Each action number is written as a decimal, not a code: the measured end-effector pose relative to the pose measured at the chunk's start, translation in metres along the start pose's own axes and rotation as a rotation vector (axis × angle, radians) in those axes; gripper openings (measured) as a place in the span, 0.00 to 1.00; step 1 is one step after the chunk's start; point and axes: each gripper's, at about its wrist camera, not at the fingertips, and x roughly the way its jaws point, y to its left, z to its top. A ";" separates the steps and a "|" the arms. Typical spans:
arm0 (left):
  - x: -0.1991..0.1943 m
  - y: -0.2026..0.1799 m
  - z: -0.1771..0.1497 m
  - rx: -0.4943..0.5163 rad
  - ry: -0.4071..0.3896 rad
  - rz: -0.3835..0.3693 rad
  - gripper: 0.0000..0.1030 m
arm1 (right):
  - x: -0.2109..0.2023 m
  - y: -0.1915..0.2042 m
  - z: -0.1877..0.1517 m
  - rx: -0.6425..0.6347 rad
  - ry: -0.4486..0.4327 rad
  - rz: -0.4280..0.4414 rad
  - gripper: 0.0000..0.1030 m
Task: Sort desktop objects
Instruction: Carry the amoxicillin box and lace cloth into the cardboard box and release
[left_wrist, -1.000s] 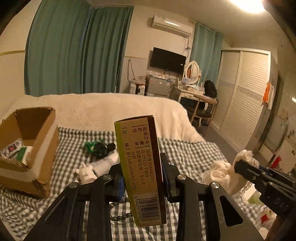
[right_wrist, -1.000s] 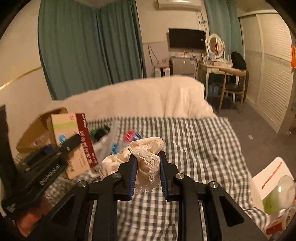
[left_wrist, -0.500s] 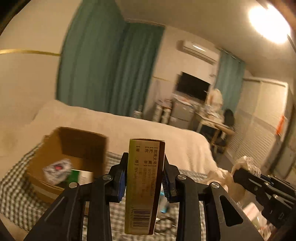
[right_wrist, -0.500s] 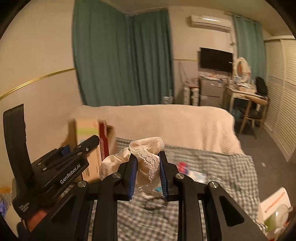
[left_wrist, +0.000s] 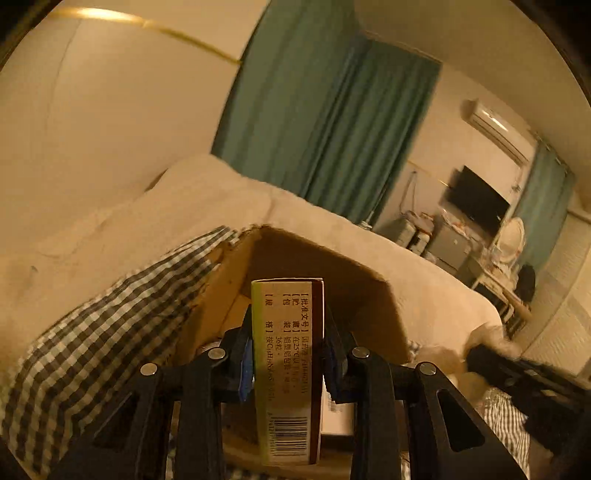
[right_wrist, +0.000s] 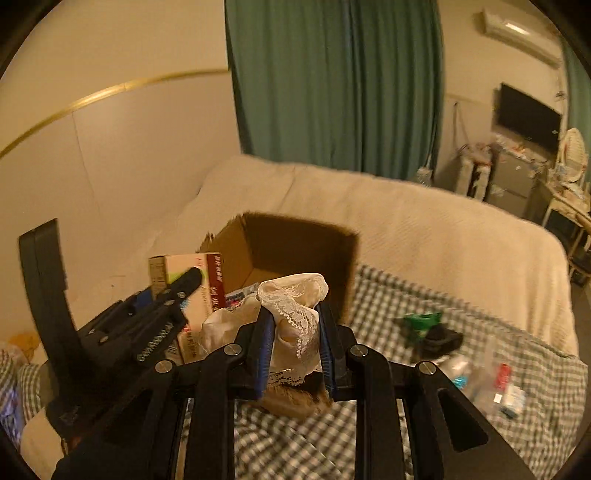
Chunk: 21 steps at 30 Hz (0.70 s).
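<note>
Standing upright between the blue pads of the left gripper (left_wrist: 288, 354), the medicine carton (left_wrist: 286, 369) is clamped by its two broad faces, its narrow printed side with a barcode at the bottom turned to the left wrist camera; the jaws have just been closing a little on it and are clenched against it. Its top end rises above the fingertips and its lower end hangs below them, in front of the open cardboard box (left_wrist: 325, 280), whose brown inner walls fill the view right behind the carton. In the right wrist view the same carton (right_wrist: 184, 280) shows at the left, held over the near left corner of the cardboard box (right_wrist: 295, 243), with the left gripper (right_wrist: 184, 284) angled down toward the box from the lower left. The right gripper (right_wrist: 295, 343) grips a bunched cream lace cloth (right_wrist: 295, 310): the fabric is pinched between both pads, bulging above the fingertips and spilling out to the left and below. That gripper points downward at the box, the cloth hanging just in front of the box's near wall. The box sits on a gingham cloth (right_wrist: 388, 302) spread over the bed, and a scatter of small items (right_wrist: 461, 350), blurred, lies on the gingham to the right, well apart from both grippers.
</note>
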 end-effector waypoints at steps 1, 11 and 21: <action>0.005 0.003 -0.001 -0.010 0.004 -0.009 0.29 | 0.011 -0.002 0.000 0.004 0.010 0.001 0.21; 0.023 -0.008 -0.010 0.031 0.037 0.060 0.83 | 0.049 -0.039 -0.005 0.121 0.012 0.047 0.55; -0.038 -0.089 -0.030 0.126 0.024 0.012 0.92 | -0.071 -0.070 -0.039 0.070 -0.099 -0.077 0.56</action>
